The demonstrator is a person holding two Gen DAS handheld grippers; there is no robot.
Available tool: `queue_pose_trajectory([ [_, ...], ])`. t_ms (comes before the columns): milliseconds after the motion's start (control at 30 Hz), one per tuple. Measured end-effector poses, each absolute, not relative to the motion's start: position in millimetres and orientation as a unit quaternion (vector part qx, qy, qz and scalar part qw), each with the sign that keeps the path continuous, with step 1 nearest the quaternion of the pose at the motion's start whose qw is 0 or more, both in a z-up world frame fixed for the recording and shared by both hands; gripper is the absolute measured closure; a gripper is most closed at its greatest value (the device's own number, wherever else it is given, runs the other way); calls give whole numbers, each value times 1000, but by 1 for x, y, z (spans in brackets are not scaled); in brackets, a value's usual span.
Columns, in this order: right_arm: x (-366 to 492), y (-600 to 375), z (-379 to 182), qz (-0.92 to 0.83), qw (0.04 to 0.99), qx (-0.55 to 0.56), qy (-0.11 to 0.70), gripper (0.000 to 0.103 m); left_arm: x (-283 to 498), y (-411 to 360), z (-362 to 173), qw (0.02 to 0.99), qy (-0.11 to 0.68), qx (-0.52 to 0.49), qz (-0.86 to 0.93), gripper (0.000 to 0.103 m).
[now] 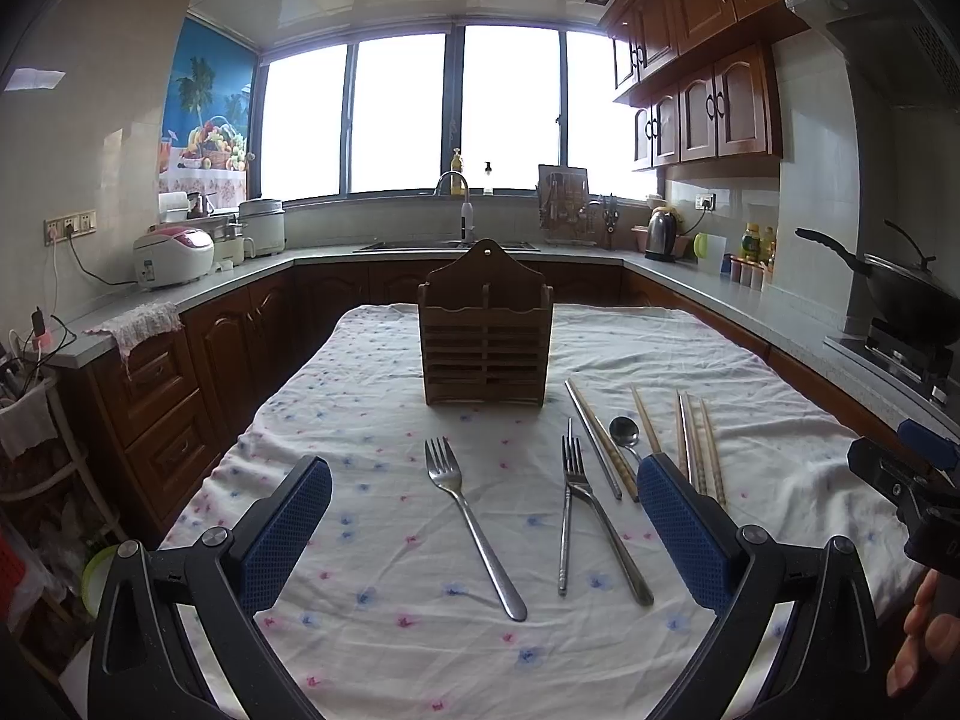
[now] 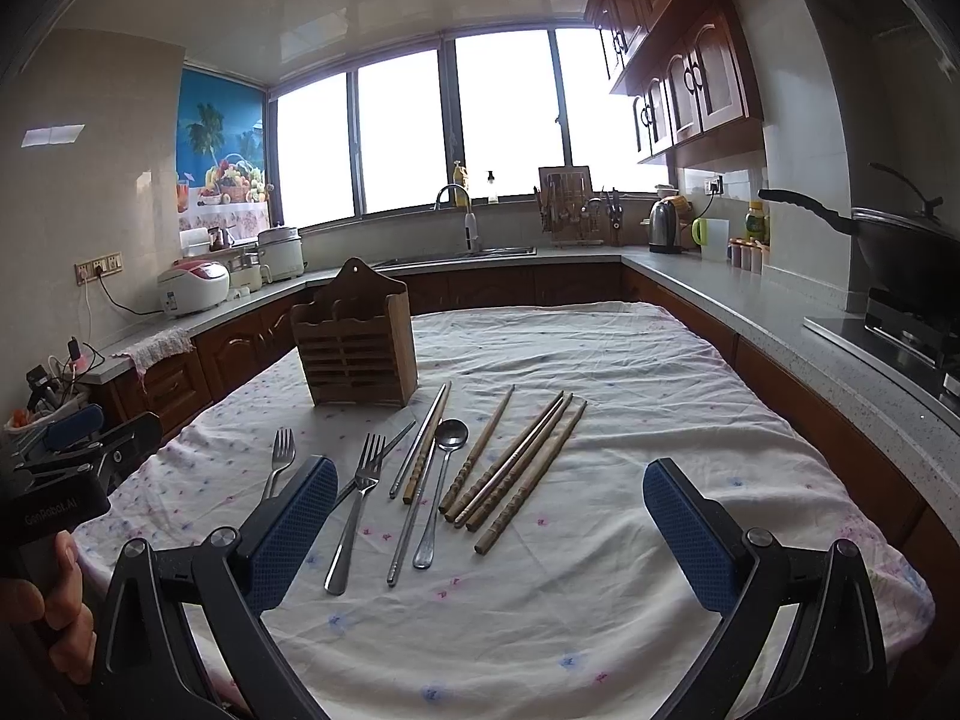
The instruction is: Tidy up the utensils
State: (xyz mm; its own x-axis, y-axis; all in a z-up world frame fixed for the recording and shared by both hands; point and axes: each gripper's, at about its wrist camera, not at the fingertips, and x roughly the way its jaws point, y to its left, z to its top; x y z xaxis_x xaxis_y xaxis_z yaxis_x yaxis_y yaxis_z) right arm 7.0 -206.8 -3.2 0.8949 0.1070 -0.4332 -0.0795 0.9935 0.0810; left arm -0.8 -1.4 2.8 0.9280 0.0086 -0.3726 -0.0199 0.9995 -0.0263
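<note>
Left wrist view: left gripper (image 1: 483,525) hovers spread wide, grasping nothing, over the floral tablecloth (image 1: 384,648). Left to right lie a fork (image 1: 474,528), a second fork (image 1: 603,531) crossing a metal chopstick (image 1: 564,534), a spoon (image 1: 625,435) and wooden chopsticks (image 1: 696,450), long axes running near to far, tines far. Beyond stands the wooden holder (image 1: 486,339). Right gripper (image 2: 489,534) is likewise released; the other tool's body reads "GenRobot.AI".

Upright slatted wooden holder (image 1: 486,342), two steel forks (image 1: 474,525), spoon (image 2: 441,492), loose chopsticks (image 2: 516,474) flat before it
</note>
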Motion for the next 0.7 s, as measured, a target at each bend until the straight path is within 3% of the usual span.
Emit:
queue_pose_trajectory([
  [700,8,-206,-6,49,972,32,229,0,7,0,-2,980,197,-19,4,1],
])
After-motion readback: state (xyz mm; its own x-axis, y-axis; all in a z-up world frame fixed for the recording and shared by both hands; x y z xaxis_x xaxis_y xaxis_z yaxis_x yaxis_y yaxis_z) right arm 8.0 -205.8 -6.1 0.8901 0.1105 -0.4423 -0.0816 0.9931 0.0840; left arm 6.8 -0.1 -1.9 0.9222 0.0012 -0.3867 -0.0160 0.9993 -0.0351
